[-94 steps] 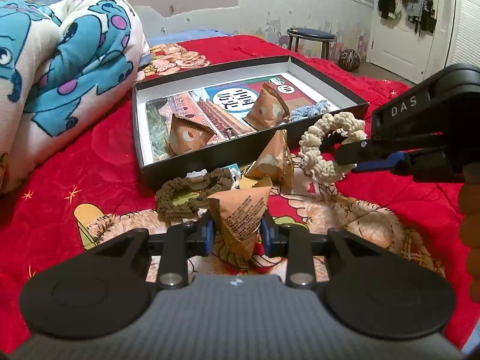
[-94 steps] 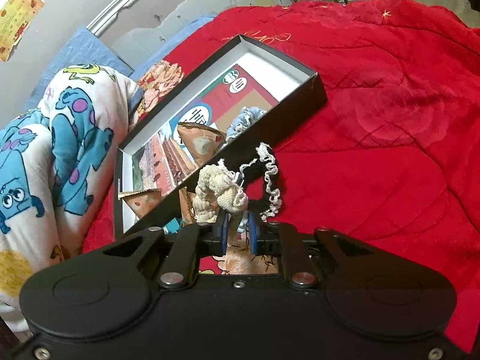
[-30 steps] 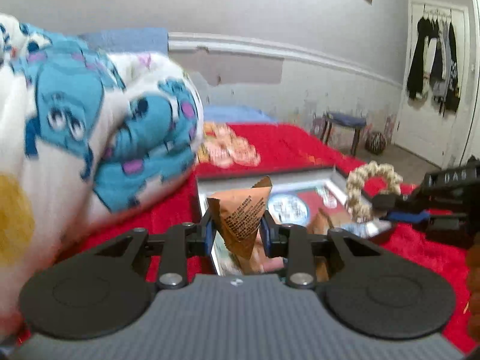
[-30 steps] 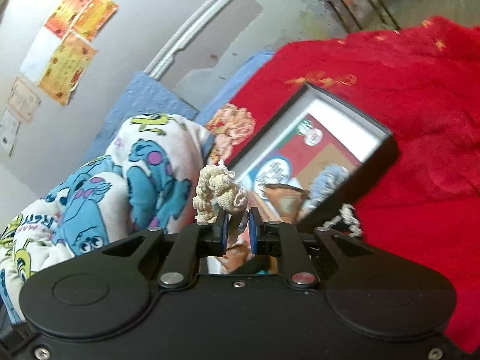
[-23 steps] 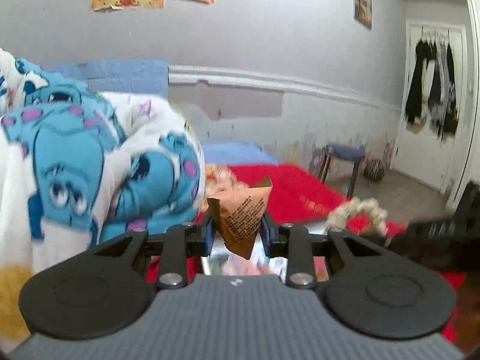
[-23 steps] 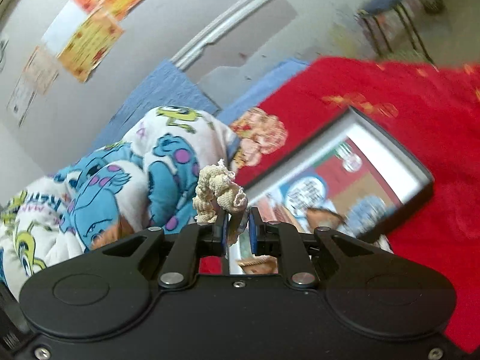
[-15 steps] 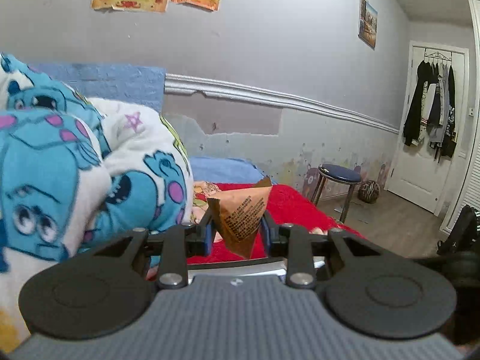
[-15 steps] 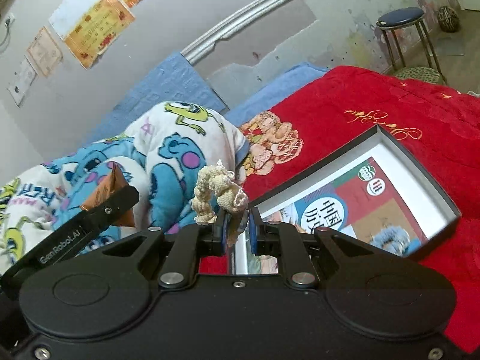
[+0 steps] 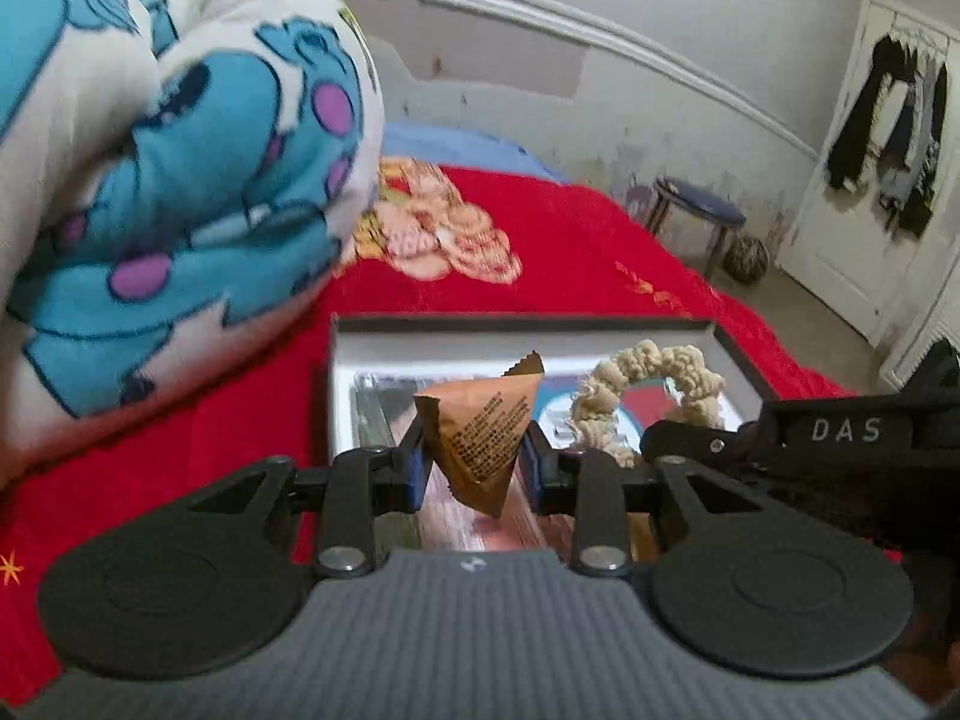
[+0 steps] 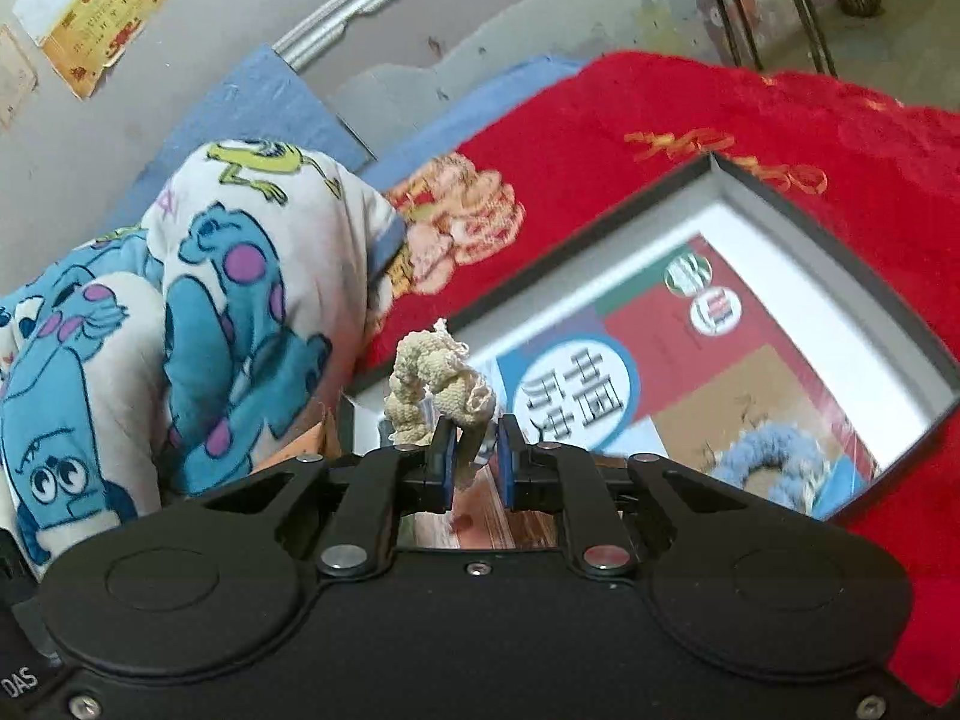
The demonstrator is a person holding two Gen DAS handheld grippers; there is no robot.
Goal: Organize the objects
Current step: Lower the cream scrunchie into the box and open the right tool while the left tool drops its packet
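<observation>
Holding: the left tongs [image 9: 477, 468] pinch a brown paper packet [image 9: 480, 429] shaped like a triangle, up in the air over the box.
Packet: it has small dark print on its side and a folded tip on top.
Right tongs: the right tongs [image 10: 474, 459] are squeezed on a cream scrunchie [image 10: 435, 384]; it sticks up above the blue pads.
Same scrunchie: from the left wrist camera it is a fluffy cream ring [image 9: 645, 378] held over the box, just beside the packet.
Box: a flat black box [image 10: 810, 222] with white inside walls lies open on the bed, under both tongs.
In the box: a picture sheet with a blue circle [image 10: 570, 390] covers the bottom, and a blue scrunchie [image 10: 774, 456] lies on it near one corner.
Bed: a red blanket [image 10: 690, 114] covers it.
Left of the box: a rolled blanket with blue monsters [image 9: 168, 168].
Far off: a stool [image 9: 696, 219] by the wall and dark clothes hanging on a white door [image 9: 894, 138].
</observation>
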